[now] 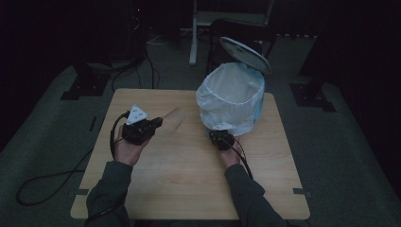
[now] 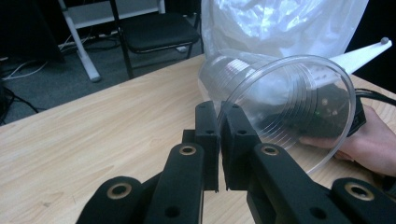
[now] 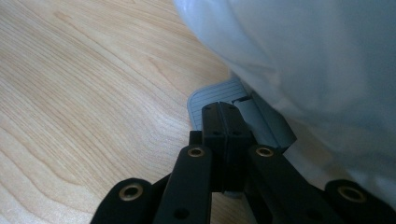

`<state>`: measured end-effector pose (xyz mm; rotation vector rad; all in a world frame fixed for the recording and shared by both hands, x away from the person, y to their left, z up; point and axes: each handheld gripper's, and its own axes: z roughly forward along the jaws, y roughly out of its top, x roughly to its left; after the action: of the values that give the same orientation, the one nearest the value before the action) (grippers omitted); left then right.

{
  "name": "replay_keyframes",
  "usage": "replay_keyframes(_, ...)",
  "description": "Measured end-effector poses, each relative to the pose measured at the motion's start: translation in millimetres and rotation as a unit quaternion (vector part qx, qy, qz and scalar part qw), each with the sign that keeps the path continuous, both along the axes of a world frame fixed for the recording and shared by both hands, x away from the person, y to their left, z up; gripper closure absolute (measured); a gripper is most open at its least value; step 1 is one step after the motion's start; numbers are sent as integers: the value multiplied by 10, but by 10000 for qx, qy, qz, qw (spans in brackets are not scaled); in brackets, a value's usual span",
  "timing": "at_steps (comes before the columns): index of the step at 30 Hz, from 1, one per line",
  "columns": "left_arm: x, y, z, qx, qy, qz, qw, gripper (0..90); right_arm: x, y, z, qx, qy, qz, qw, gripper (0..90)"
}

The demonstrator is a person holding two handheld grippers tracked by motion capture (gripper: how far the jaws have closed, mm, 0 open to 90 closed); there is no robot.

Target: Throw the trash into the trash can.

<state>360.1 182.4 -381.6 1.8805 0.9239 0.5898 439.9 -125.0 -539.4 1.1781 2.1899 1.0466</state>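
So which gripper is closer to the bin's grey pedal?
Right. The right gripper presses its shut tips on the pedal; the left gripper holds a clear cup away from it.

Lined bin (image 1: 231,98) blocks table's (image 1: 189,189) far right; near side & far left open.

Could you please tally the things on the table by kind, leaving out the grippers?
Clear plastic cup: 1
Pedal bin lined with a white bag: 1
Total: 2
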Motion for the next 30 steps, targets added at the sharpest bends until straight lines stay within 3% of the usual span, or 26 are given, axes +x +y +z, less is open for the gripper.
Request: replay_keyframes(30, 210, -146, 244, 51, -140, -102, 9998, 871, -1, -1, 0, 13, 0, -1, 10000, 900)
